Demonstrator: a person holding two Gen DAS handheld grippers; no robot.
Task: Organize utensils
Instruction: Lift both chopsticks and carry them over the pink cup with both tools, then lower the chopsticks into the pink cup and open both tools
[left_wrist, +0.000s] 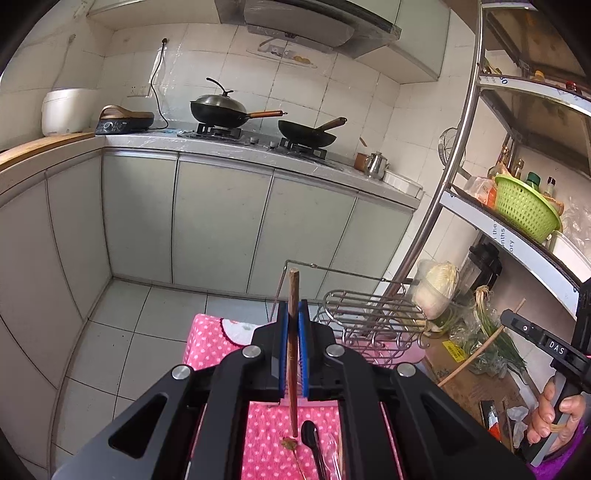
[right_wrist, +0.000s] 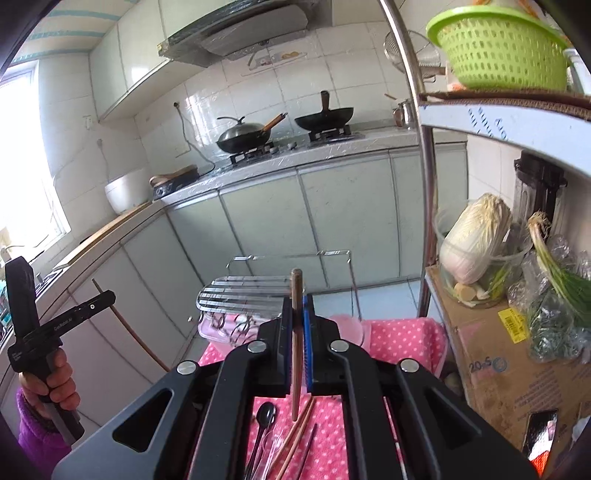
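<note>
My left gripper (left_wrist: 294, 306) is shut on a brown wooden chopstick (left_wrist: 293, 291), held upright above the pink polka-dot cloth (left_wrist: 266, 435). My right gripper (right_wrist: 296, 301) is shut on another wooden chopstick (right_wrist: 296, 288), also upright. A wire utensil rack (left_wrist: 373, 314) stands at the cloth's far end, just right of the left gripper; in the right wrist view the rack (right_wrist: 243, 295) is left of the gripper. On the cloth lie a black spoon (right_wrist: 264, 417), a clear plastic spoon (left_wrist: 332, 450) and two chopsticks (right_wrist: 295, 435).
Grey kitchen cabinets (left_wrist: 221, 221) and a counter with two woks (left_wrist: 221, 109) lie ahead. A steel shelf (left_wrist: 517, 236) at the right holds a green basket (left_wrist: 524, 206), cabbage (right_wrist: 472, 240) and scallions. A cardboard box (right_wrist: 517, 354) sits beside the cloth.
</note>
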